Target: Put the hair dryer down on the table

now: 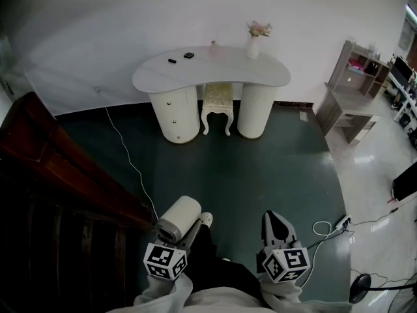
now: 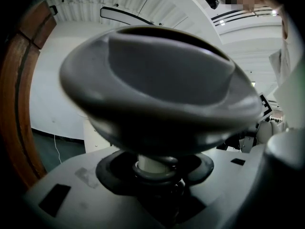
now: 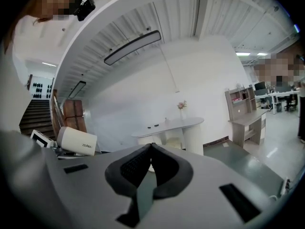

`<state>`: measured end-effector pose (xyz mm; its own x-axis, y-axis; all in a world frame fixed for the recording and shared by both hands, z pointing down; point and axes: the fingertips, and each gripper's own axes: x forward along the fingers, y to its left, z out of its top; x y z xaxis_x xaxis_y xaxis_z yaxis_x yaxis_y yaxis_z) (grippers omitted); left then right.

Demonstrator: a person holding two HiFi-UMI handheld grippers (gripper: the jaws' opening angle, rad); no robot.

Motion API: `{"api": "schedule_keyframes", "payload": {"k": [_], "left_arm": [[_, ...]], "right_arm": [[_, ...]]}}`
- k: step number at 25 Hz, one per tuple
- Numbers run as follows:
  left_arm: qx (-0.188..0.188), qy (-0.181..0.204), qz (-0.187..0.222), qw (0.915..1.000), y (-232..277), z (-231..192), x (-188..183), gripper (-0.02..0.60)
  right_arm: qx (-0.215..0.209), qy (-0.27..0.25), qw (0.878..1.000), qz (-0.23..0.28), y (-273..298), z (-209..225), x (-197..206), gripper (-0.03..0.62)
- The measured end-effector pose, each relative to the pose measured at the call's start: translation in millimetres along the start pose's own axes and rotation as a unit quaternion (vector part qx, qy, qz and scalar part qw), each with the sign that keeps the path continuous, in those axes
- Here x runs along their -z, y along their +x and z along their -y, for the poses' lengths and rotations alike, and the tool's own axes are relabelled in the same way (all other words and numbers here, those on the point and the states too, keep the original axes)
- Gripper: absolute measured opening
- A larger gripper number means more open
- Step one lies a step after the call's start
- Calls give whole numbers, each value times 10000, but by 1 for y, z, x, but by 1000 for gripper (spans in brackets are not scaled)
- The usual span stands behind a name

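My left gripper (image 1: pixel 177 232) is shut on the hair dryer (image 1: pixel 181 215), a white barrel with a grey end, held low over the dark green floor. In the left gripper view the dryer's grey rear cap (image 2: pixel 157 85) fills the frame, and its pale handle (image 2: pixel 150 165) sits clamped between the jaws. My right gripper (image 1: pixel 276 225) hangs beside it, shut with nothing in it; its pad tips meet (image 3: pixel 151 147). The white barrel (image 3: pixel 76 140) shows at the left of the right gripper view. The white kidney-shaped table (image 1: pixel 260 77) stands far ahead against the wall, also visible as the table (image 3: pixel 190 122).
On the table are a vase of flowers (image 1: pixel 253 41), a small bottle (image 1: pixel 213 46) and two small dark objects (image 1: pixel 188 55). A cream stool (image 1: pixel 217 103) sits under it. A dark wooden stair rail (image 1: pixel 58 168) runs at left. A white cable (image 1: pixel 127 155), power strip (image 1: pixel 342 222) and shelf desk (image 1: pixel 355 93) lie around.
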<state>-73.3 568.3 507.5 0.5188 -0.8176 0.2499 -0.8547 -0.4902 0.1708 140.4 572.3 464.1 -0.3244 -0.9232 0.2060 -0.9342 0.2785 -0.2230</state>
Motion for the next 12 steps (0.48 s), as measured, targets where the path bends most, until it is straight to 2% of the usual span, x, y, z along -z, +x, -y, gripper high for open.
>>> {"api": "schedule_keyframes", "payload": {"k": [12], "left_arm": [[-116,2,132,9998,85,-58,-56,222]], "right_arm": [[-165,-137,9997,-113,108,12,-47,49]]}}
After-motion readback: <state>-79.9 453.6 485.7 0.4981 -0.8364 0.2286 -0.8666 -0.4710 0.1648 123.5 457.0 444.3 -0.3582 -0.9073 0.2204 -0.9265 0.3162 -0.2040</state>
